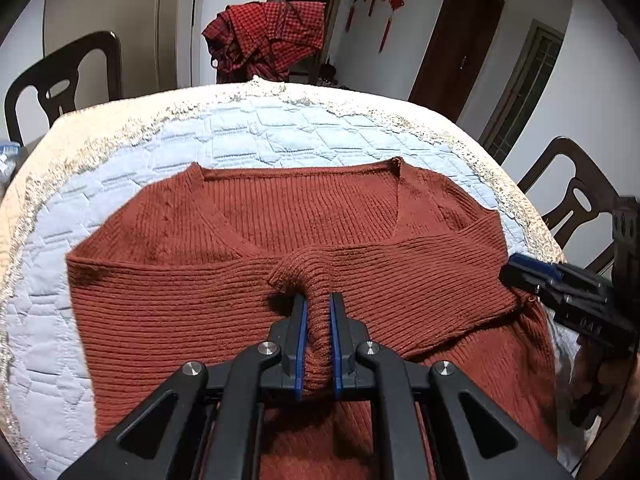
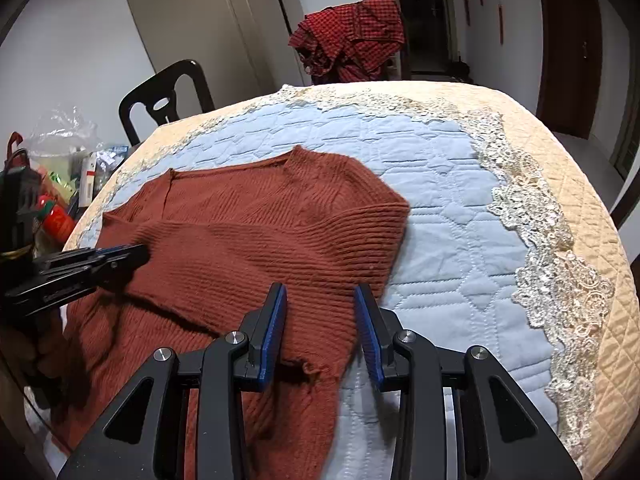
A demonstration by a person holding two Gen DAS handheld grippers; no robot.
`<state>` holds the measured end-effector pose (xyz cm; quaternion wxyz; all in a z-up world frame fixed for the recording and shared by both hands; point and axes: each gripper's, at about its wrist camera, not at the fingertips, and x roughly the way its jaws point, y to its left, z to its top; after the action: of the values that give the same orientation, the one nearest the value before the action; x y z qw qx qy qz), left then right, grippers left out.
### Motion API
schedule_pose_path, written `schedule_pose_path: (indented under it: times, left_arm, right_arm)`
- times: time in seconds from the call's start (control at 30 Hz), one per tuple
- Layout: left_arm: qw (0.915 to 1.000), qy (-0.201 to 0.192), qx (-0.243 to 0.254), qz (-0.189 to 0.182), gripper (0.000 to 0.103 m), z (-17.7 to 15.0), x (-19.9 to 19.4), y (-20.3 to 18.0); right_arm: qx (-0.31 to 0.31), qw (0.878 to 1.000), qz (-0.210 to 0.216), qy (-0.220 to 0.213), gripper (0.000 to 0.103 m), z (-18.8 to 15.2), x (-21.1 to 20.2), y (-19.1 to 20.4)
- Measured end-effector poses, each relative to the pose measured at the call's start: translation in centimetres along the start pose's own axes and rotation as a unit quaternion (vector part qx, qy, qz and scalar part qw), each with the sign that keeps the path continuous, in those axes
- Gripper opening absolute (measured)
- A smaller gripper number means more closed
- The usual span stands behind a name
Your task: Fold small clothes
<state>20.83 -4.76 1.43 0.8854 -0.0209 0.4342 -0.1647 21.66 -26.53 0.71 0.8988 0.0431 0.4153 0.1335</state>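
Observation:
A rust-red knit sweater [image 1: 224, 240] lies on the blue quilted table cover [image 1: 256, 136], neckline at the far side and both sleeves folded across the body. My left gripper [image 1: 318, 300] is shut on a pinched fold of a sleeve at the sweater's middle. It also shows in the right wrist view [image 2: 136, 256] at the left. My right gripper [image 2: 320, 292] is open and empty, low over the folded sleeve's cuff near the sweater's right edge [image 2: 360, 240]. It also shows in the left wrist view [image 1: 516, 268] at the sweater's right side.
A red checked garment [image 1: 268, 36] hangs over a chair beyond the table. Dark chairs stand at the left [image 1: 60, 84] and right [image 1: 576, 196]. Bags and bottles [image 2: 60, 184] crowd the table's left end. A lace border [image 2: 536, 240] rims the blue cover.

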Motion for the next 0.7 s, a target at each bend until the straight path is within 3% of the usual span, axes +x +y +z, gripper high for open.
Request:
schedule_pose_path:
  times: [0.2, 0.3, 0.33, 0.4, 0.5, 0.6, 0.7]
  left_arm:
    - [1.0, -0.005, -0.005, 0.005, 0.016, -0.3, -0.8, 0.7]
    - [0.9998, -0.001, -0.006, 0.021, 0.019, -0.2, -0.7, 1.2]
    - [0.9997, -0.007, -0.008, 0.023, 0.019, -0.2, -1.0, 1.3]
    - [0.9989, -0.031, -0.015, 0.03, 0.02, -0.1, -2.2, 1.7]
    - [0.9966, -0.06, -0.034, 0.046, 0.021, 0.4, -3.7, 2.7]
    - [0.9963, -0.073, -0.034, 0.03, 0.021, 0.8, -4.6, 2.4]
    - [0.9983, -0.056, 0.005, 0.013, 0.021, 0.6, -3.7, 0.4]
  right_arm:
    - [-0.007, 1.0, 0.011, -0.019, 0.036, 0.9, -0.5, 0.0]
    - [-0.012, 1.0, -0.012, 0.009, 0.032, 1.3, 1.4, -0.5]
    - [-0.007, 1.0, -0.02, 0.022, 0.032, 1.3, 1.9, -0.9]
    - [-0.004, 1.0, -0.016, 0.013, 0.031, 1.3, 1.4, -1.0]
    - [-0.011, 0.999, -0.044, 0.003, 0.028, 1.4, 0.7, -1.3]
    - [-0.003, 0.998, -0.055, 0.002, 0.028, 1.7, 0.4, -1.9]
    - [-0.003, 1.0, -0.026, -0.016, 0.027, 2.2, -0.3, -1.3]
